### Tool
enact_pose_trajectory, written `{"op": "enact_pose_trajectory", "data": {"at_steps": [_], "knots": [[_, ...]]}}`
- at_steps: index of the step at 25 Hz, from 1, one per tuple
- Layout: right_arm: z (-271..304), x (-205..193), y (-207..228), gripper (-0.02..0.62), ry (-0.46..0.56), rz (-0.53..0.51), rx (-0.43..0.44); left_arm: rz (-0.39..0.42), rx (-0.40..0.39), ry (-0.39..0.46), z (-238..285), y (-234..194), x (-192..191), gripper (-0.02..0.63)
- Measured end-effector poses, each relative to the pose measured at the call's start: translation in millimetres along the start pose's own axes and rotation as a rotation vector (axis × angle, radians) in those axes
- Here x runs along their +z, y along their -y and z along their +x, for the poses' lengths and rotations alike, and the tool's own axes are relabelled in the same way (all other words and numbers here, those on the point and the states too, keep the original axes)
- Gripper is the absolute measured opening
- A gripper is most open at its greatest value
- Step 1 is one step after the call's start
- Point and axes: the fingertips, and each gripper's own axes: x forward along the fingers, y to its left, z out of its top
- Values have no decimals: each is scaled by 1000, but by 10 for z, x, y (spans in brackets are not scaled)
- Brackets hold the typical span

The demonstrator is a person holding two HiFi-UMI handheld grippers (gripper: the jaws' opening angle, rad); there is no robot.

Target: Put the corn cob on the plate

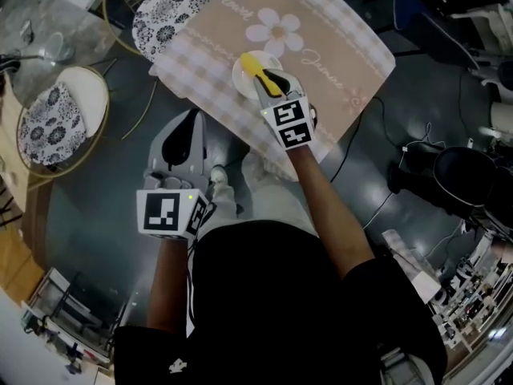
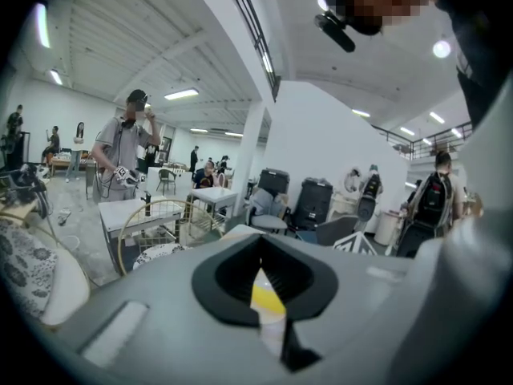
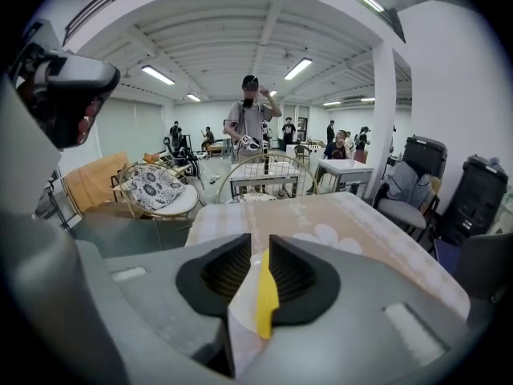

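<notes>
Seen from above, a person held a tool in each hand over a bench [image 1: 353,38] covered by a beige checked cloth with a daisy print. A small white plate [image 1: 242,85] sat on the cloth near its front edge. The yellow corn [image 1: 255,68] lay slantwise across the plate, so the main step of the task looked done. All that seemed left, if anything, was to draw the tool clear.

The right tool [image 1: 271,84] hovered over the near side of the plate, pointing down and away from the person. Its tips were just beside the corn's near end. In the right tool's own view the jaws stood a little apart, with only a narrow slit between them. Through that slit the corn showed as a thin yellow strip with the pale plate beside it. It appeared to lie beyond the jaws, not pressed between the pads. By this reading the tool gripped nothing, though the overhead view could not settle whether its tips touched the corn.

The left tool [image 1: 190,124] hung off the bench's front edge, to the left and well apart from the plate. Its jaws were pressed together at the tips and held nothing. A sliver of yellow corn and white plate showed far off through the notch below them.
</notes>
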Motion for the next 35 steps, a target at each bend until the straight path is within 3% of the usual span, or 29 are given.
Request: {"op": "enact_pose_trajectory", "data": {"at_steps": [7, 16, 35], "knots": [[-492, 307, -198, 23, 91, 13, -45, 19, -62, 19, -271, 75, 74, 8], [-1001, 345, -522, 8, 139, 2, -101, 67, -109, 72, -593, 180, 223, 8], [-2098, 835, -1351, 3, 340, 5, -198, 124, -216, 169, -1402, 321, 310, 8]]}}
